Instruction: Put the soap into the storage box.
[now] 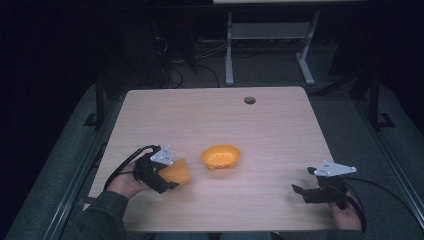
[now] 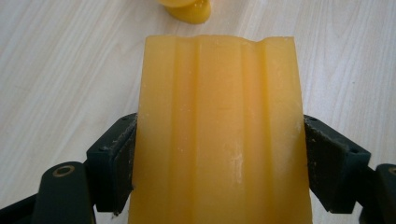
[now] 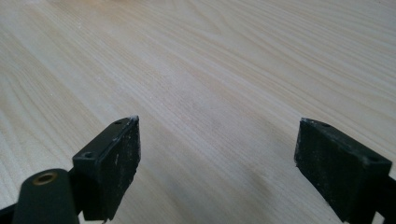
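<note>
My left gripper (image 1: 169, 181) sits at the table's front left, shut on an orange ribbed cup (image 1: 176, 172) that lies sideways between its jaws. In the left gripper view the cup (image 2: 219, 135) runs from the bottom edge up the middle, squeezed by both black jaws. An orange bowl (image 1: 221, 156) stands upright on the table just right of the cup, and its base (image 2: 187, 9) shows at the top of the left gripper view. My right gripper (image 1: 300, 190) rests at the front right, open, with bare wood between its jaws (image 3: 217, 140).
The light wooden table (image 1: 215, 120) has a round cable hole (image 1: 249, 100) near its far edge. A second desk's white legs (image 1: 229, 50) stand on the dark floor beyond. Black cables trail from both grippers over the front corners.
</note>
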The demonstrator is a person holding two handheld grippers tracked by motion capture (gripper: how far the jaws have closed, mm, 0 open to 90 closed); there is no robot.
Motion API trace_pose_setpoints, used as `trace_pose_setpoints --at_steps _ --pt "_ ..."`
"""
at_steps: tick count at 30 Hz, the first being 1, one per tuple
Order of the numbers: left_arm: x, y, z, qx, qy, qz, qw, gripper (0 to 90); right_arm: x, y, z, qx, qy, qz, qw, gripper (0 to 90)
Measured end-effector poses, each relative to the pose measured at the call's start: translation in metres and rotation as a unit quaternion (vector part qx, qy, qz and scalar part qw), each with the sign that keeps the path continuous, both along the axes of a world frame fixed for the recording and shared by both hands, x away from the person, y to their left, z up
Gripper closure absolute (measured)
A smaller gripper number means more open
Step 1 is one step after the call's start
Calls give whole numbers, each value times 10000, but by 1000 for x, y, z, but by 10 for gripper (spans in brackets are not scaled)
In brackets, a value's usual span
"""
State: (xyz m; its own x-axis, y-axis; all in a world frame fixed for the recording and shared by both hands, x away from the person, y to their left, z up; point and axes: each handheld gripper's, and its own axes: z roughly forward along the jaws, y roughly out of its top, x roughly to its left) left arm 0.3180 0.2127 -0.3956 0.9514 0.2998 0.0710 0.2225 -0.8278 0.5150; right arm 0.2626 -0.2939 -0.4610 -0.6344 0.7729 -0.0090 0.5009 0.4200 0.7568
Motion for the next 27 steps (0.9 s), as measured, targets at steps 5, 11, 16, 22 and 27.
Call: trace_pose_setpoints --at_steps 5,11,16,22,27 --pt "3 -5 6 1 -9 -31 10000 209 -1 -1 1 -7 7 5 10000 139" --pt "7 -12 10 29 -41 -75 10000 209 -1 -1 2 19 -19 7 10000 139" --pt "13 -18 15 76 -37 -117 9999 209 -1 -2 2 52 -46 8 10000 140" --pt "19 -25 21 124 -63 -169 9998 209 -2 -3 4 96 -68 18 9999 139" --pt "23 -31 25 149 -70 -228 9996 209 -2 -5 4 112 -77 9 9999 139"
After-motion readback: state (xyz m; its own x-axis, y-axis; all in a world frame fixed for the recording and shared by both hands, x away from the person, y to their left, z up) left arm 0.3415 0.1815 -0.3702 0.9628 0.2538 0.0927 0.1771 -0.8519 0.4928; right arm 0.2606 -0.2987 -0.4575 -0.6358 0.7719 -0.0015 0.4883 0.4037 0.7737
